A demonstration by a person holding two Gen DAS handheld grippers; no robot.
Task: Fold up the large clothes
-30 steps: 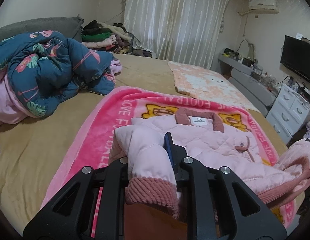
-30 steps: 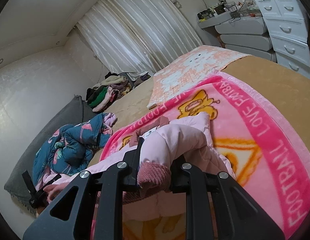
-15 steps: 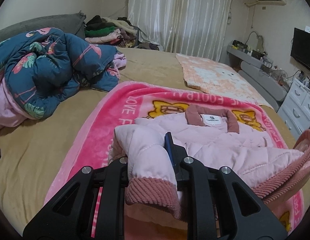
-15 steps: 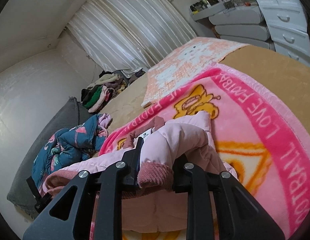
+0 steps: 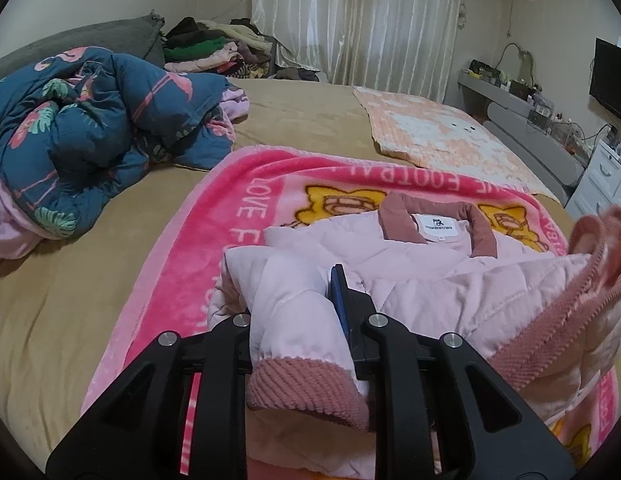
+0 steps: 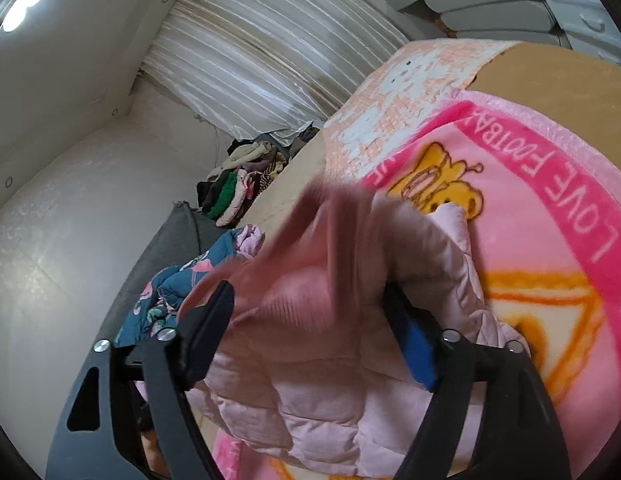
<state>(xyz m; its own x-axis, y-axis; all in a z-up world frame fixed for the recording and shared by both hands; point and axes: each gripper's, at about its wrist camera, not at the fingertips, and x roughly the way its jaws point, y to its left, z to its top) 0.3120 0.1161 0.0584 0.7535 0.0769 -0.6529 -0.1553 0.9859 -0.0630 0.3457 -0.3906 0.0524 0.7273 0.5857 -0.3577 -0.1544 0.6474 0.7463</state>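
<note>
A pale pink quilted jacket (image 5: 430, 276) with a dusty-rose collar lies collar-away on a bright pink cartoon blanket (image 5: 238, 208). My left gripper (image 5: 294, 304) is shut on one sleeve just above its ribbed rose cuff (image 5: 306, 384), holding it over the jacket's left side. In the right wrist view my right gripper (image 6: 306, 296) has its jaws opening wide. The other sleeve (image 6: 330, 240), blurred, still lies loosely between them above the jacket body (image 6: 310, 400). That sleeve also shows blurred at the right edge of the left wrist view.
A crumpled blue flamingo quilt (image 5: 90, 128) lies at the left of the tan bed (image 5: 50, 320). A pile of clothes (image 5: 214, 48) sits at the far side by the curtain. A peach blanket (image 5: 430, 132) lies beyond the pink one. White drawers (image 5: 602, 176) stand on the right.
The right gripper's jaws have sprung apart and let go of the sleeve cuff, which now shows blurred. Both grippers came forward and lower over the jacket; the left still pinches its sleeve.
</note>
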